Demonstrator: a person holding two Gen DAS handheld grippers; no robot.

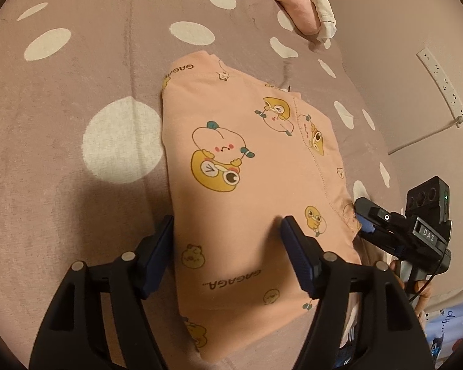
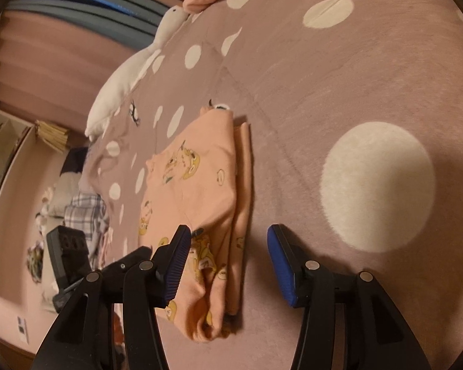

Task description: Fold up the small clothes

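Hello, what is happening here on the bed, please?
A person is folding small clothes with a gripper in each hand. A peach printed garment lies folded on the dotted blanket. The left gripper and the right gripper are both open over its near edge, holding nothing. More clothes lie farther back.

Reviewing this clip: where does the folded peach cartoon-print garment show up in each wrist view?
Left wrist: the peach garment fills the centre, lower edge between the open left gripper fingers.
Right wrist: it lies left of centre, folded layers stacked, near end between the right gripper fingers.
Shared landmark: the big white dot on the mauve bedspread beside it.
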